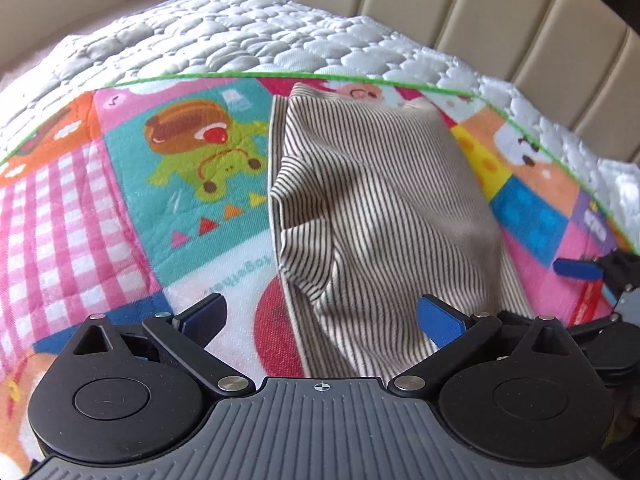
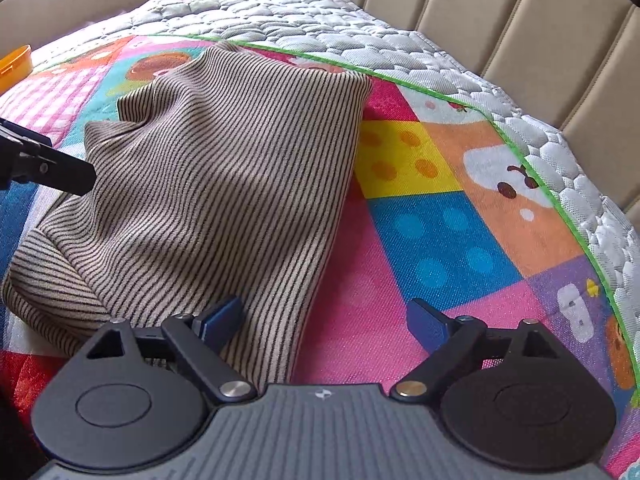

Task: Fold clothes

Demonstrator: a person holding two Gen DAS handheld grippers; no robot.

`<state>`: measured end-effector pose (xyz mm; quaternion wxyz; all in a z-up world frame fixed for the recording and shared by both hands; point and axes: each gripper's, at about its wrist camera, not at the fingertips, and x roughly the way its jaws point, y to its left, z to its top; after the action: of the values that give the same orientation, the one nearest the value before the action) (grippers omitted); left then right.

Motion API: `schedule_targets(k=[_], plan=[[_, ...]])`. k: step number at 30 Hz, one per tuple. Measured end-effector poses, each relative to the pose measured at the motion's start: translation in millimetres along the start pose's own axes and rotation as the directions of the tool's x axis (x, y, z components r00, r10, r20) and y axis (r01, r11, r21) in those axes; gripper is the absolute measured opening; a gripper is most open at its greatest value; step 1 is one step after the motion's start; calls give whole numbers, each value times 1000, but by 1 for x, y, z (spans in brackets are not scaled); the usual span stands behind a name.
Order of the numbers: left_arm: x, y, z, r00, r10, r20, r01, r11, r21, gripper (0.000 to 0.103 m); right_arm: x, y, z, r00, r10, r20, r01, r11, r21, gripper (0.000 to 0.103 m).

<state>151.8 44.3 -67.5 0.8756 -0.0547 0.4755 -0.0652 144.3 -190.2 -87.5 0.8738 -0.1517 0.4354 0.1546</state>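
A beige garment with thin dark stripes (image 1: pixel 372 200) lies rumpled and partly folded on a colourful cartoon play mat (image 1: pixel 120 200). My left gripper (image 1: pixel 320 316) hovers open over the garment's near left edge, its blue pads wide apart with nothing pinched. In the right wrist view the same striped garment (image 2: pixel 216 176) spreads left of centre on the mat (image 2: pixel 440 220). My right gripper (image 2: pixel 326 320) stands open over the garment's near right edge, left finger above the cloth, right finger above pink mat. The right gripper's blue fingertip (image 1: pixel 576 268) shows at the left view's right edge.
The mat lies on a white quilted mattress cover (image 1: pixel 240 36), backed by a beige padded headboard (image 1: pixel 500 12). An orange container (image 2: pixel 14 64) sits at the far left of the right wrist view. The left gripper's black finger (image 2: pixel 52 164) reaches in from the left.
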Motion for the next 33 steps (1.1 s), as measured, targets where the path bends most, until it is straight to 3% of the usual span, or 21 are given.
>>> schedule_targets(k=[5, 9, 15, 18, 22, 26, 29, 31, 33], plan=[[8, -7, -2, 996, 85, -4, -84, 993, 86, 103, -19, -6, 5, 992, 55, 110, -60, 997, 46, 90], [18, -13, -6, 982, 191, -10, -185, 963, 194, 103, 2, 13, -3, 1000, 26, 3, -26, 997, -72, 90], [15, -17, -6, 980, 199, 12, -196, 950, 245, 103, -7, 15, -3, 999, 2, 50, 2, 996, -89, 94], [15, -16, -6, 980, 198, 9, -195, 950, 244, 103, -22, 20, -2, 991, 62, 118, -50, 994, -101, 94], [16, -14, -6, 980, 197, -1, -191, 952, 241, 103, -9, 27, -4, 998, 6, 56, 2, 988, -154, 95], [19, -9, -7, 978, 206, -25, -195, 954, 227, 103, -4, 15, -2, 998, -54, 24, 57, 992, -112, 99], [16, -3, -5, 978, 206, -30, -197, 962, 189, 103, -12, -1, 0, 998, -17, 56, 18, 1000, -14, 99], [5, 0, -1, 982, 190, 16, -191, 970, 154, 103, -18, -4, 4, 996, -7, 93, 5, 1000, 19, 99], [-7, 2, 5, 991, 107, 81, -115, 987, 109, 103, -19, 0, 6, 992, -20, 122, 20, 1000, 3, 99]])
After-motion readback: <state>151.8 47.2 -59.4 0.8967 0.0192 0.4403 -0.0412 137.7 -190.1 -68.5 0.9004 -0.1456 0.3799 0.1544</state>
